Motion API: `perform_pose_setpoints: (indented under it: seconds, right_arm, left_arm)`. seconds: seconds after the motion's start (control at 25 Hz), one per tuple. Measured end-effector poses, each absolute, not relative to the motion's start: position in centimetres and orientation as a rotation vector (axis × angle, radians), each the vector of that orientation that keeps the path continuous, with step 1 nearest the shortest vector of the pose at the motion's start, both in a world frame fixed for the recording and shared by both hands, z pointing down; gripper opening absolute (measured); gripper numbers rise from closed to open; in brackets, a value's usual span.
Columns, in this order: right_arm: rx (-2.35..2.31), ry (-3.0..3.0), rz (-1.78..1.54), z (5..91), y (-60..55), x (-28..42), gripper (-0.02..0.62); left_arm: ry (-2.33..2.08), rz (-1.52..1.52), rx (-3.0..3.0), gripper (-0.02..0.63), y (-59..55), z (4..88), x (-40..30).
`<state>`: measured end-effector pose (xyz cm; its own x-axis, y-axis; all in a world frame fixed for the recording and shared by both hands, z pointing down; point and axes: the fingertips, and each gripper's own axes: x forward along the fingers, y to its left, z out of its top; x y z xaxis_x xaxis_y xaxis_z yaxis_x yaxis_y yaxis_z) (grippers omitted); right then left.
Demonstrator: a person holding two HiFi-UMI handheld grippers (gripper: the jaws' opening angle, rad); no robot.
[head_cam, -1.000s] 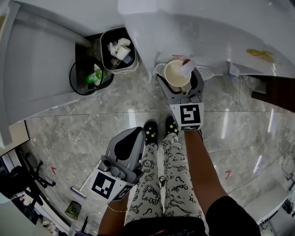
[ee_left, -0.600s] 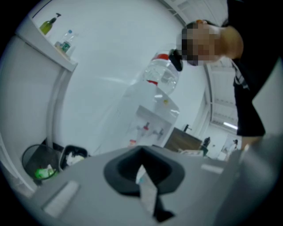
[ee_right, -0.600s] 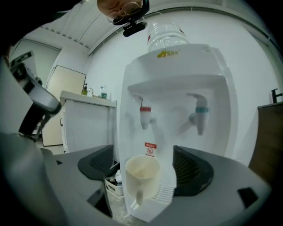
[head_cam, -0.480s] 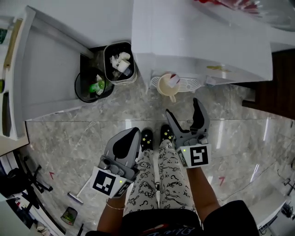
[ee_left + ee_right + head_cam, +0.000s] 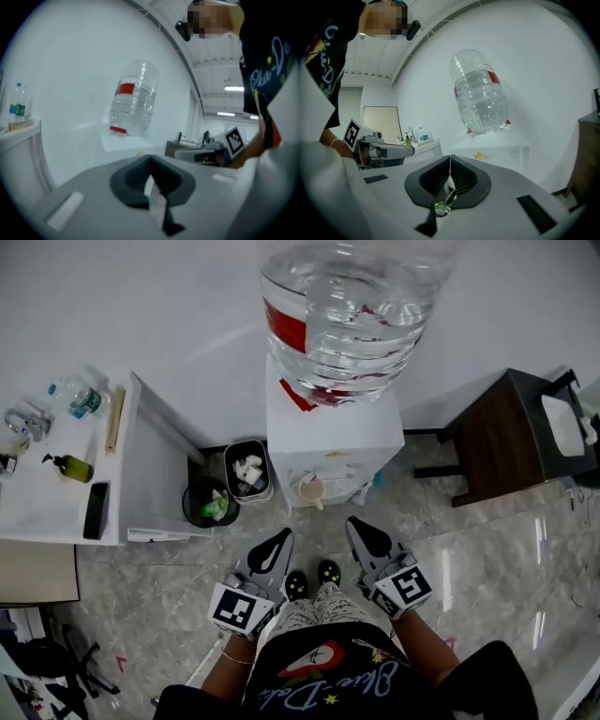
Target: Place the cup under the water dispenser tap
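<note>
The cream cup (image 5: 309, 489) stands on the drip tray under the taps of the white water dispenser (image 5: 333, 442), which carries a big clear bottle (image 5: 349, 306). Both grippers hang well back from it, above the person's feet. My left gripper (image 5: 280, 538) is shut and empty, its jaws meeting (image 5: 151, 177). My right gripper (image 5: 359, 526) is closing to shut, the jaws together (image 5: 450, 172) with nothing between them. Each gripper view looks level at the bottle (image 5: 133, 105) (image 5: 480, 93); the cup is hidden in both.
A white bin (image 5: 248, 470) and a black bin (image 5: 208, 502) stand left of the dispenser. A white counter (image 5: 66, 507) with bottles is at the far left. A dark wooden side table (image 5: 506, 432) stands to the right. Grey marble floor (image 5: 141, 596) lies below.
The right gripper let go of the cup, drew back and rose, and its jaws closed. The left gripper rose too. The head view lifted, now showing the bottle.
</note>
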<state>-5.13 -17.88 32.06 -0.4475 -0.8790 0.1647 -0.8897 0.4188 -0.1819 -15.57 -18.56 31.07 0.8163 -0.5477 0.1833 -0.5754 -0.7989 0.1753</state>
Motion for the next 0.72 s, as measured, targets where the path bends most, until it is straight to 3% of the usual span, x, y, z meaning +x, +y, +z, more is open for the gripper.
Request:
perform_pose_setpoints:
  seconds: [0.24, 0.72]
  right_arm:
    - [1.578, -2.658, 0.264, 25.6, -15.8, -6.3, 0.012]
    - [1.738, -2.601, 0.360, 24.5, -14.1, -3.4, 0.012]
  left_arm:
    - [-0.894, 0.105, 2.832, -0.012, -17.3, 26.1, -13.8]
    - [-0.821, 0.144, 2.921, -0.012, -16.5, 23.7, -11.3]
